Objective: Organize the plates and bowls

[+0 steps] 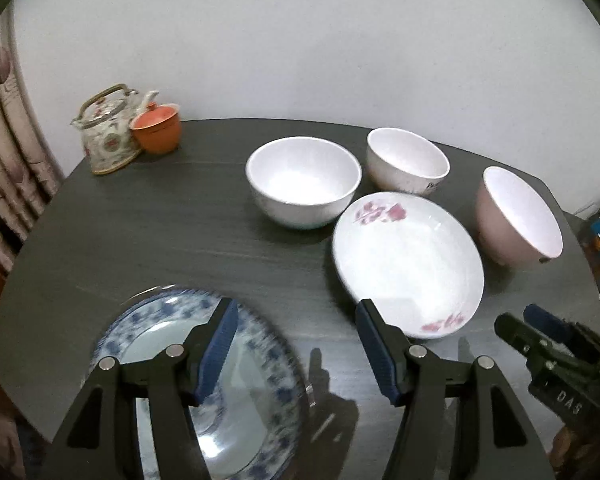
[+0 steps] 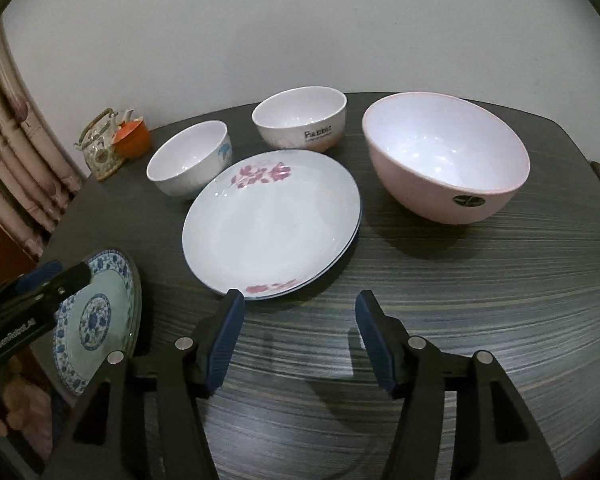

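Dark grey wood-grain covers the bench [image 2: 440, 280] where I work the rig from afar, crockery spread across it. My left gripper [image 1: 294, 344] hangs wide open with nothing between its blue pads, its left finger over the blue-and-white patterned plate [image 1: 172, 336] at the near left edge of the bench. In the right wrist view that plate [image 2: 96, 316] sits beneath the left gripper [image 2: 48, 276]; it seems to rest on another plate, though I cannot tell for sure. My right gripper [image 2: 298, 332] is equally spread and holds nothing, poised over bare bench just short of the white plate with pink flowers [image 2: 272, 220], which appears to lie on a second, blue-rimmed plate beneath it. Behind that plate stand a white bowl with a blue motif [image 2: 188, 160] and a white bowl printed with dark lettering [image 2: 300, 120], close together but apart. The large pink bowl [image 2: 448, 160] stands to the right, clear of the plate. At the far left corner a floral teapot [image 1: 106, 132] touches an orange lidded cup [image 1: 156, 126], beside a patterned curtain [image 1: 4, 160].
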### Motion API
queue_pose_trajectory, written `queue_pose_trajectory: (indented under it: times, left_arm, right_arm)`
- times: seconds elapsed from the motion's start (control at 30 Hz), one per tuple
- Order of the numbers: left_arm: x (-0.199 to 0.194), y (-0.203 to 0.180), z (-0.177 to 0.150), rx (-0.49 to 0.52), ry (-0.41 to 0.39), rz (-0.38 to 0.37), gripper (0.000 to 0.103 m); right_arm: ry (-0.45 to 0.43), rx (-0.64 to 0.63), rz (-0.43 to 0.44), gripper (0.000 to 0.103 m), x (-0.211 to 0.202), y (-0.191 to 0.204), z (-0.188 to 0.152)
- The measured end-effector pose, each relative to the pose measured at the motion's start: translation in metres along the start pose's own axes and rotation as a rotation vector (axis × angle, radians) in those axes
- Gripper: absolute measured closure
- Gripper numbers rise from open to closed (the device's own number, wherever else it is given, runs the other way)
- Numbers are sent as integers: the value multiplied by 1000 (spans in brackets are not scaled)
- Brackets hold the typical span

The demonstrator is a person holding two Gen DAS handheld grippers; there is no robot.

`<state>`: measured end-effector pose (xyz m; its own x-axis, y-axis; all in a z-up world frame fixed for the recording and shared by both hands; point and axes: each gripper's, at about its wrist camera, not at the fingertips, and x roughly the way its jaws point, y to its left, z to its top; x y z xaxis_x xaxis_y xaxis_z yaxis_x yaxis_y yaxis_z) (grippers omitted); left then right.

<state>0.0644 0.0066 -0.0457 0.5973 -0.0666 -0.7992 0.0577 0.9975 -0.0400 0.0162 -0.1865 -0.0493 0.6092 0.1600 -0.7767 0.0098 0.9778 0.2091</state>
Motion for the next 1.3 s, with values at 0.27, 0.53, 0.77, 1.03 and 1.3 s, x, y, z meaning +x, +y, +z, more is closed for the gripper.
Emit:
queue_pose_trajectory:
  times: [0.27,0.53,0.77,1.03,1.3]
  left_arm:
    - [40,-10,22,-27,41,-42,40]
    - [78,-13,32,-58,112,-96,40]
    - [97,-19,35,-40,139,-120,40]
    - [110,-22,39,-33,158,-117,44]
    - [125,-15,42,-91,219,-163,79]
  right_arm:
    - [-16,22,7,47,9,-22,13]
    - [9,50,39,48,37,-37,33]
    - [52,53,50,57,66,-38,38]
    - [87,72,74,74,89,-43,39]
    - [111,63,82,85,103,-41,42]
